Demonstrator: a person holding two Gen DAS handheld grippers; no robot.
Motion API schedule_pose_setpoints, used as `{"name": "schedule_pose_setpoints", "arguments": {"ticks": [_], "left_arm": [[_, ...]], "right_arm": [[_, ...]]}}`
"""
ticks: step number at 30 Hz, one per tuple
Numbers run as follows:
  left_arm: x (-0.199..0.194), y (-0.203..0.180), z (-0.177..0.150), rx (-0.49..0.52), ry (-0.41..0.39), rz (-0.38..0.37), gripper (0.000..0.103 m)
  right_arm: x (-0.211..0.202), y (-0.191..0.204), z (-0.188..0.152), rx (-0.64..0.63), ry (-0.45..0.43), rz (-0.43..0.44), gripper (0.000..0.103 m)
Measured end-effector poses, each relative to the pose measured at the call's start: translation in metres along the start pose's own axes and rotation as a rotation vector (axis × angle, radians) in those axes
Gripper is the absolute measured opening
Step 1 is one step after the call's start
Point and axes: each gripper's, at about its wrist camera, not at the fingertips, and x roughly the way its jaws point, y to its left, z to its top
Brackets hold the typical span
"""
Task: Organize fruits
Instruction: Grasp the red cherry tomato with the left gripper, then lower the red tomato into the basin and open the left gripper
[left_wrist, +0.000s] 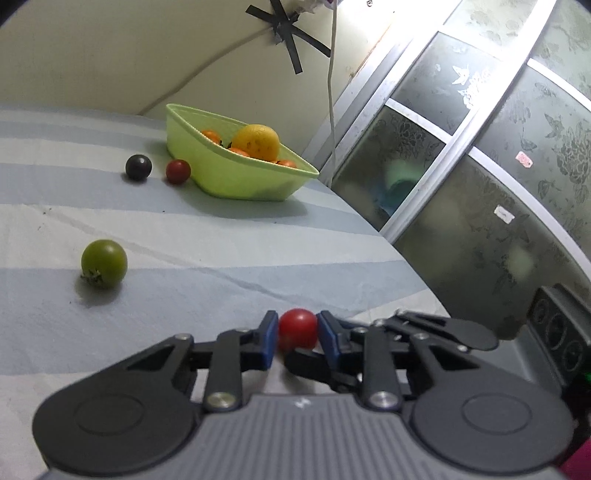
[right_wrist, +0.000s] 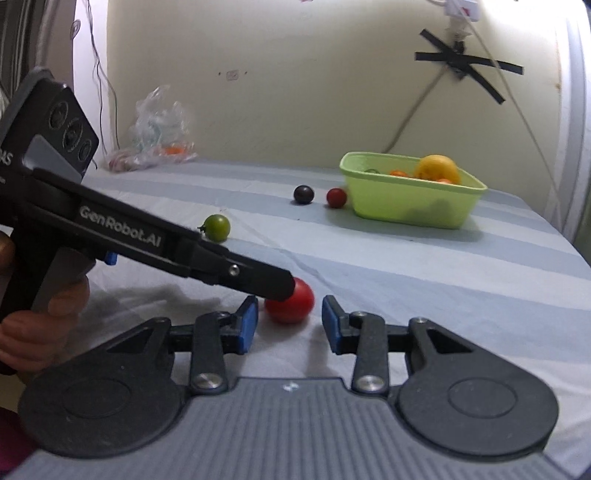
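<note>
My left gripper (left_wrist: 297, 329) is shut on a red tomato (left_wrist: 297, 328) low over the striped cloth; the right wrist view shows the left gripper's fingers (right_wrist: 273, 282) on that tomato (right_wrist: 293, 304). My right gripper (right_wrist: 289, 324) is open and empty, just in front of the tomato. A green tomato (left_wrist: 104, 263) (right_wrist: 217, 228) lies to the left. A dark fruit (left_wrist: 138, 167) (right_wrist: 303, 194) and a small red tomato (left_wrist: 178, 171) (right_wrist: 336, 197) lie beside a light green basket (left_wrist: 221, 177) (right_wrist: 399, 206) that holds an orange (left_wrist: 258, 142) (right_wrist: 437, 169) and small orange fruits.
The striped cloth (left_wrist: 221, 240) ends at the right, by a frosted glass door (left_wrist: 461, 166). A plastic bag (right_wrist: 155, 129) lies at the back left against the wall. A cable (left_wrist: 330, 92) hangs down the wall behind the basket.
</note>
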Motion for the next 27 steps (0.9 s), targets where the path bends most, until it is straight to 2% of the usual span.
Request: {"name": "schedule_pose_setpoints", "arguments": {"ticks": [5,9,15,19,24,27], "left_arm": [[0.001,0.008,0.012,-0.073,0.004,-0.053,0.024],[0.013,-0.002,0.039,-0.043,-0.005,-0.051,0.024],[0.046,-0.015,0.098,-0.008,-0.043,-0.044,0.024],[0.073,-0.011,0.133,-0.009,-0.053,-0.023,0.024],[0.097,0.003,0.156,-0.02,-0.018,0.006,0.023],[0.105,0.012,0.162,-0.02,0.016,0.049,0.033]], "right_arm": [[-0.004,-0.003,0.0,-0.008,-0.023,0.004,0.032],[-0.005,-0.013,0.014,-0.021,-0.064,-0.018,0.032],[0.014,-0.048,0.054,-0.037,-0.14,-0.076,0.032],[0.037,-0.078,0.079,-0.002,-0.167,-0.088,0.032],[0.071,-0.098,0.097,0.007,-0.149,-0.097,0.032],[0.088,-0.101,0.098,-0.017,-0.131,-0.113,0.034]]}}
